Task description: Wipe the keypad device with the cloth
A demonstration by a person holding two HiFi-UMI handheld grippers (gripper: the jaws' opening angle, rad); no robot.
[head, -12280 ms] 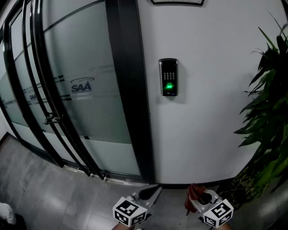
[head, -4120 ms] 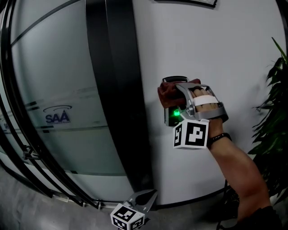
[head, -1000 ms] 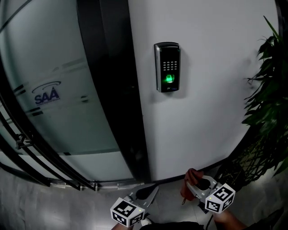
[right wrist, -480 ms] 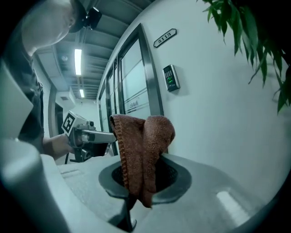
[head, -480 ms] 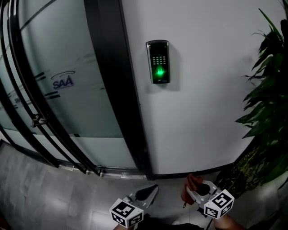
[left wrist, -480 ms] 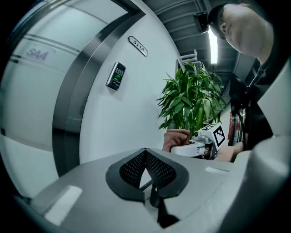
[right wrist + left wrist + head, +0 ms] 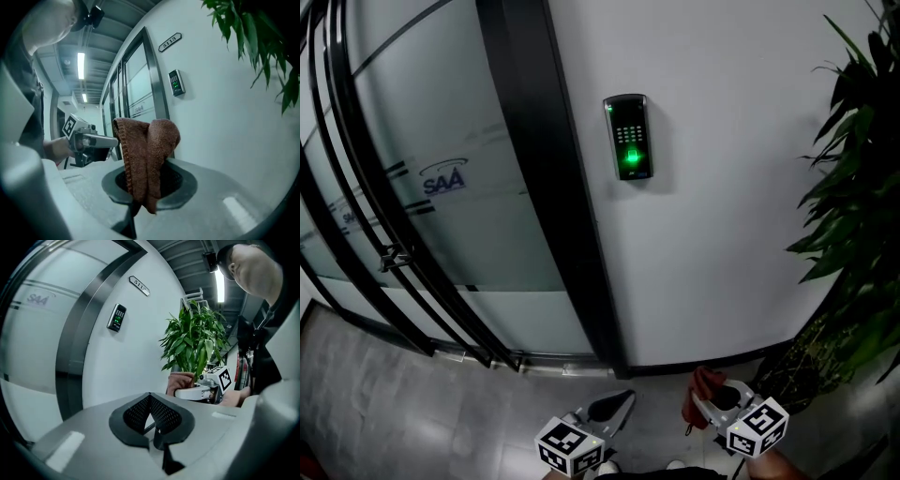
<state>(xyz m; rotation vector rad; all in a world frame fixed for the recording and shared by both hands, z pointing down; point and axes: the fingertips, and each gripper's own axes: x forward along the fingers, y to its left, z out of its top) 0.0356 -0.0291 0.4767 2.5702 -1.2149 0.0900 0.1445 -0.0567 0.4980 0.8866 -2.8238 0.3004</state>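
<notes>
Pinching the seemingly soft, light terry cloth (image 7: pixel 147 150) by its fold in the right tongs (image 7: pixel 704 401), down low; holding left tongs (image 7: pixel 620 404) pressed together, empty; eyeing the rigid keypad device (image 7: pixel 627 137) up on the wall (image 7: pixel 722 234).

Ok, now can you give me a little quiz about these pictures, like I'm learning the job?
1. Which hand-held gripper holds the cloth? A) left B) right C) neither
2. True or false: the cloth is touching the keypad.
3. Fill in the blank: the light on the keypad glows ____.

Key:
1. B. The right hand-held gripper is shut on it.
2. False. The cloth is low down, far from the keypad on the wall.
3. Green.
</notes>
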